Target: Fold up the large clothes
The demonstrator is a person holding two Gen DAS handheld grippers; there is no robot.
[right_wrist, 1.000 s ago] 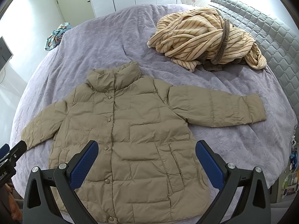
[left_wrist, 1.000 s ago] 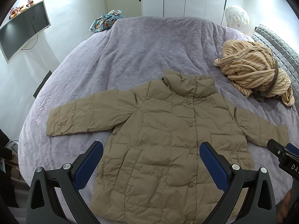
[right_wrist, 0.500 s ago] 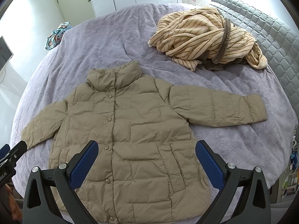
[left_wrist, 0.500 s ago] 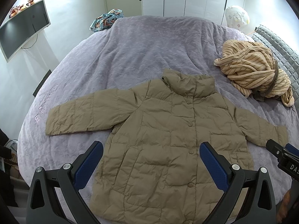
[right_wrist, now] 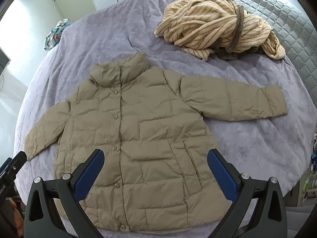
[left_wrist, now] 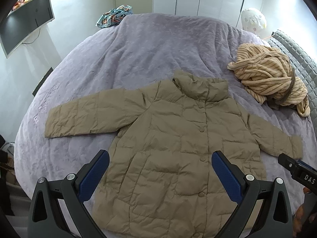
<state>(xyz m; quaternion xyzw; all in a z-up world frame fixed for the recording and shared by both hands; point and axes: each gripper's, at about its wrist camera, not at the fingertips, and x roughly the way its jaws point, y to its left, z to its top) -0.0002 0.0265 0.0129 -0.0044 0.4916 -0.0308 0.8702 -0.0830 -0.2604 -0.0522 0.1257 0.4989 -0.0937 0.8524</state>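
your left tool (left_wrist: pixel 160 173) and right tool (right_wrist: pixel 155 171) hover wide open, empty; the puffy jacket (left_wrist: pixel 178 144) may slip, sleeve (right_wrist: pixel 233 101) at 2 o'clock.

Quilted matt jacket (left_wrist: pixel 178 148), seemingly plush bedspread (left_wrist: pixel 148 49)

Left tool (left_wrist: pixel 159 173) and right tool (right_wrist: pixel 155 171) both hover side by side, jaws spread wide.

Wall TV (left_wrist: pixel 25 21), patterned cloth (left_wrist: pixel 114 15), balloon (left_wrist: pixel 253 18)
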